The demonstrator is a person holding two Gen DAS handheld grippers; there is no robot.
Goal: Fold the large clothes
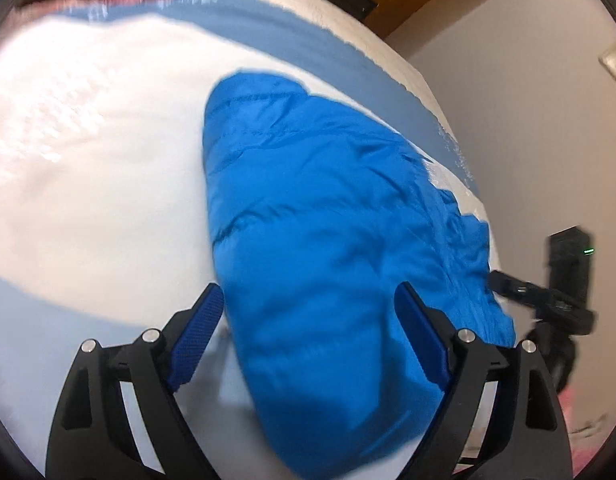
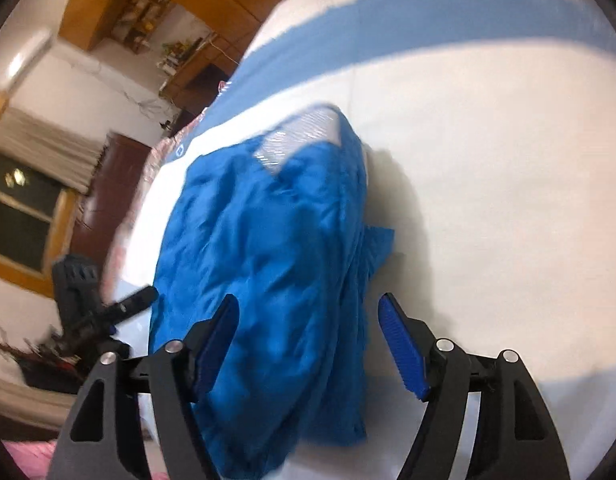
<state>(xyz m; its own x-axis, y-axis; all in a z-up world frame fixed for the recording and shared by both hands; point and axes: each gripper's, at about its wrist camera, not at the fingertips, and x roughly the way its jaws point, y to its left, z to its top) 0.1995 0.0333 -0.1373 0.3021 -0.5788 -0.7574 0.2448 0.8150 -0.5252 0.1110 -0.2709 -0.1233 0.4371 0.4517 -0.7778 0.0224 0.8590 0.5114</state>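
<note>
Left wrist view: my left gripper (image 1: 308,304) has its jaws spread wide, the pads clear of the cloth, with the blue padded jacket (image 1: 328,220) lying below and between them, nothing grasped. The jacket rests on the bed (image 1: 87,160), on the white middle of a cover with a blue band (image 1: 267,28) running along its far side; the garment reaches toward the bed's right edge, where my other gripper shows as a dark shape (image 1: 548,296). Right wrist view: my right gripper (image 2: 308,328) is likewise released, jaws apart, the jacket (image 2: 259,248) passing under them without either pad pressing on it. Here the garment reads as a narrow, thick bundle, a pale lining patch (image 2: 303,136) exposed at its far end and a loose flap (image 2: 378,240) sticking out on one side. I judge the fold well advanced: the bulk is gathered lengthwise, but the flap and the uneven layers want tidying, and a final fold across may remain. No containers appear in either view.
</note>
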